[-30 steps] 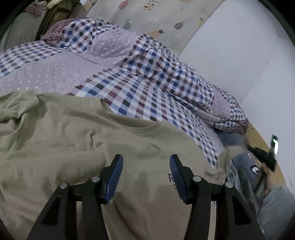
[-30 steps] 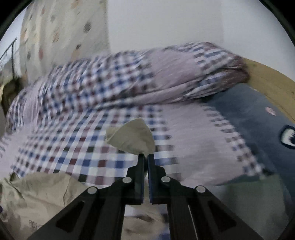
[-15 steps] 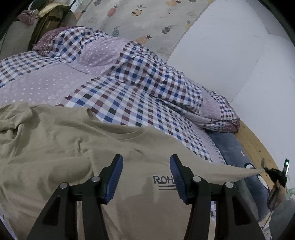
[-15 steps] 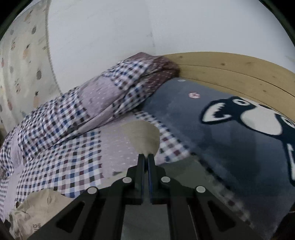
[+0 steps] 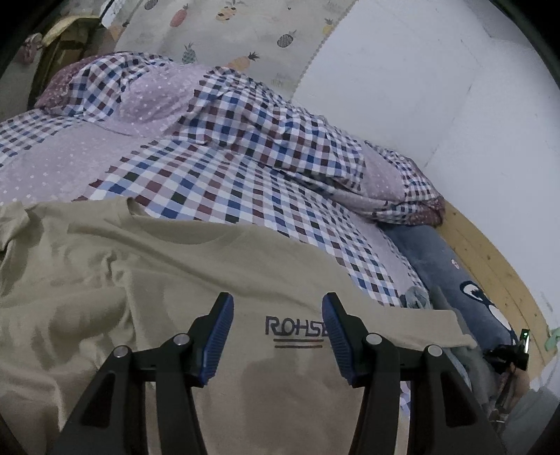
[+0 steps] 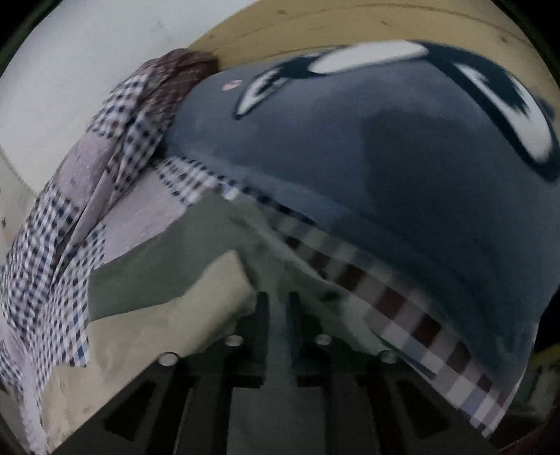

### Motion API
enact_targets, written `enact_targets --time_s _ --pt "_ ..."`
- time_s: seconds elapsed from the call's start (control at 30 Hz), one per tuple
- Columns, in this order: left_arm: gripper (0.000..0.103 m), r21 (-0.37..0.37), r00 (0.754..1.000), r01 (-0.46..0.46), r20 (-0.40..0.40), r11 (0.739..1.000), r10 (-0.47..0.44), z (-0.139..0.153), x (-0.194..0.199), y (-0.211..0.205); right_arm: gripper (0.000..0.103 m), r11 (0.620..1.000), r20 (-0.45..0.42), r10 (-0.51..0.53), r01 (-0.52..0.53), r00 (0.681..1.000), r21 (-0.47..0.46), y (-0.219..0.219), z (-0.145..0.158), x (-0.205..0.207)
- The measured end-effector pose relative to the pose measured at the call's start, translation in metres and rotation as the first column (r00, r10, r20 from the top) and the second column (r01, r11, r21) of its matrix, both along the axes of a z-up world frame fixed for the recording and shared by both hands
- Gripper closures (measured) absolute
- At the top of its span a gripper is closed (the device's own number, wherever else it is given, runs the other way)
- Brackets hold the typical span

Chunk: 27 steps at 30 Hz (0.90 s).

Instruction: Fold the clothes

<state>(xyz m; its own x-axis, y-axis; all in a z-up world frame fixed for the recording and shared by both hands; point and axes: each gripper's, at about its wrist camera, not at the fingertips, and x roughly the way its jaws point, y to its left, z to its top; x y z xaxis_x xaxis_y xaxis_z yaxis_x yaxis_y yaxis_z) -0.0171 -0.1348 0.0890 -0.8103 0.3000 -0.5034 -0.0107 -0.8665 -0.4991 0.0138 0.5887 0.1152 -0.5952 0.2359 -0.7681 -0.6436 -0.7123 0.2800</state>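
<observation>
A: Left wrist view: left gripper [image 5: 276, 329] hovers with jaws apart and nothing held, above the tan T-shirt [image 5: 147, 280] spread flat on the checked quilt [image 5: 217, 175].

B: Right wrist view: right gripper [image 6: 277, 308] has just been opening, nothing between its jaws; sleeve [image 6: 210, 290] lies just left, likely released to stay stretched.

Plenty of room ahead of the left claw [image 5: 276, 327]: the beige t-shirt [image 5: 175, 266] lies flat under it and the checked sheet [image 5: 224, 189] beyond is open bed. Further out, a rumpled checked duvet [image 5: 280, 129] piles up along the wall [image 5: 402, 87], so that way is blocked. Right claw [image 6: 278, 308] is tighter, with a big dark blue pillow [image 6: 385, 175] bulging just ahead and to its right, wooden headboard [image 6: 350, 31] behind that.
</observation>
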Motion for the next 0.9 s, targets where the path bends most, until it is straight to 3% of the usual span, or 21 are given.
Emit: enact_targets --time_s 0.1,0.2,0.37,0.47,0.67,0.8,0.9 --pt "0.046 -0.004 1.0 0.01 0.003 1.0 -0.01 0.001 -0.001 0.004 0.069 0.999 -0.048 0.034 -0.035 0.998 -0.023 -0.005 0.002 0.009" --pt "0.046 -0.009 1.0 0.023 0.001 1.0 -0.023 0.002 0.0 0.009 0.067 0.992 -0.114 0.121 -0.125 0.986 -0.026 -0.027 0.01 0.018" --pt "0.046 0.001 0.999 0.04 -0.01 0.999 -0.04 0.008 0.008 0.012 0.067 0.931 -0.144 0.362 -0.366 0.921 0.004 -0.108 0.015 0.04" --pt "0.046 -0.008 0.998 0.054 -0.024 0.998 -0.054 0.014 0.015 0.016 0.067 0.844 -0.133 0.532 -0.536 0.836 0.006 -0.169 0.006 0.071" --pt "0.046 -0.034 0.995 0.088 -0.05 0.996 -0.089 0.025 0.038 0.026 0.067 0.61 0.012 0.792 -0.791 0.61 -0.055 -0.276 -0.037 0.146" --pt "0.046 -0.029 0.994 0.096 -0.058 0.995 -0.098 0.029 0.049 0.029 0.067 0.523 0.129 0.85 -0.845 0.51 -0.107 -0.314 -0.072 0.181" --pt "0.046 -0.014 0.993 0.095 -0.073 0.995 -0.096 0.034 0.056 0.027 0.067 0.5 0.197 0.86 -0.856 0.472 -0.13 -0.327 -0.094 0.191"
